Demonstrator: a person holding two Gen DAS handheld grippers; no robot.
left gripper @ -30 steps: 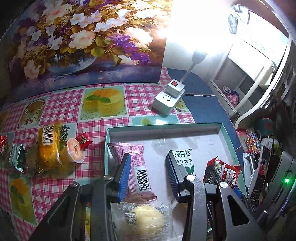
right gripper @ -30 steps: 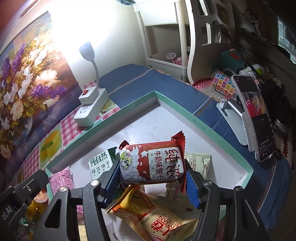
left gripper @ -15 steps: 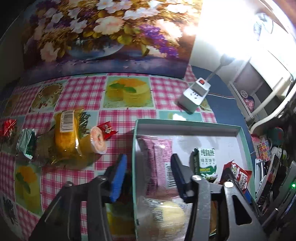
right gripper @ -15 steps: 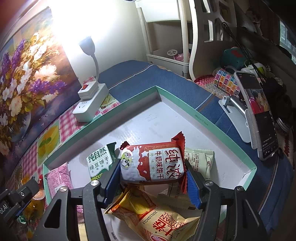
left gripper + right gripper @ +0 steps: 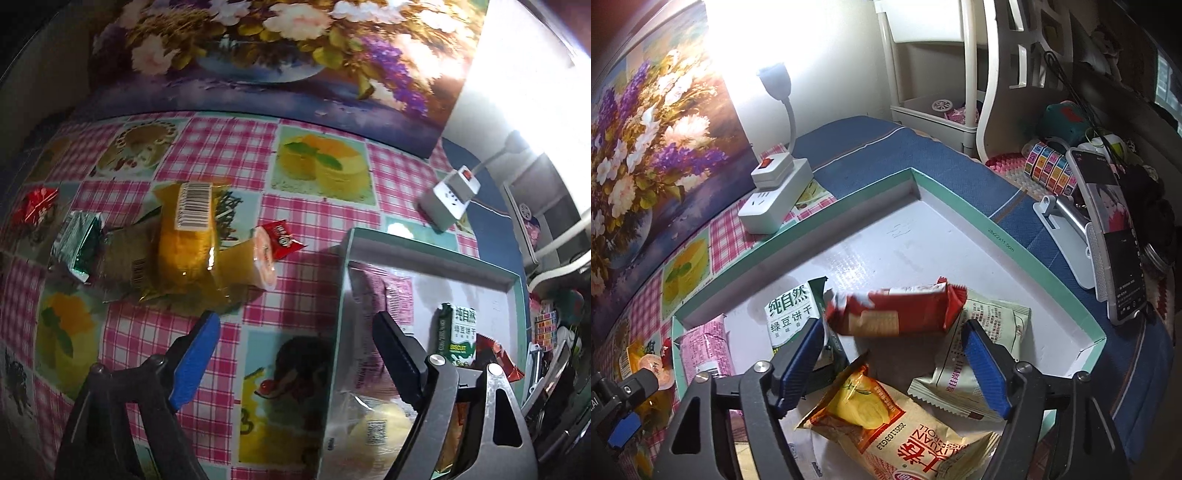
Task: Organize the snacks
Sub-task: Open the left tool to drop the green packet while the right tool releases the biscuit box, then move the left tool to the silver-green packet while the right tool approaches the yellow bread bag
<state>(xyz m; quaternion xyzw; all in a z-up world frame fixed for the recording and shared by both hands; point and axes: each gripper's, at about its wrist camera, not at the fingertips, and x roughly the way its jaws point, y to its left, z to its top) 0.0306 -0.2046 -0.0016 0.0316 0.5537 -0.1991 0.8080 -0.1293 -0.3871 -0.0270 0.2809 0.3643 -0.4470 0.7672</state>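
Right gripper (image 5: 894,345) over the near part of the teal-rimmed box (image 5: 1001,236), jaws spreading, nothing pressed between the pads. Red biscuit packet (image 5: 897,312) just beyond the fingertips, blurred, apparently free of them; it sits partly over a pale packet (image 5: 993,325), right of a green-and-white biscuit packet (image 5: 792,312). Orange roll bag (image 5: 886,424) nearest.

Left gripper (image 5: 291,338) astride the box's left wall, jaws opening, empty. Yellow cake packs (image 5: 188,236) and a jelly cup (image 5: 264,258) lie on the checked cloth (image 5: 314,218), left of the box.
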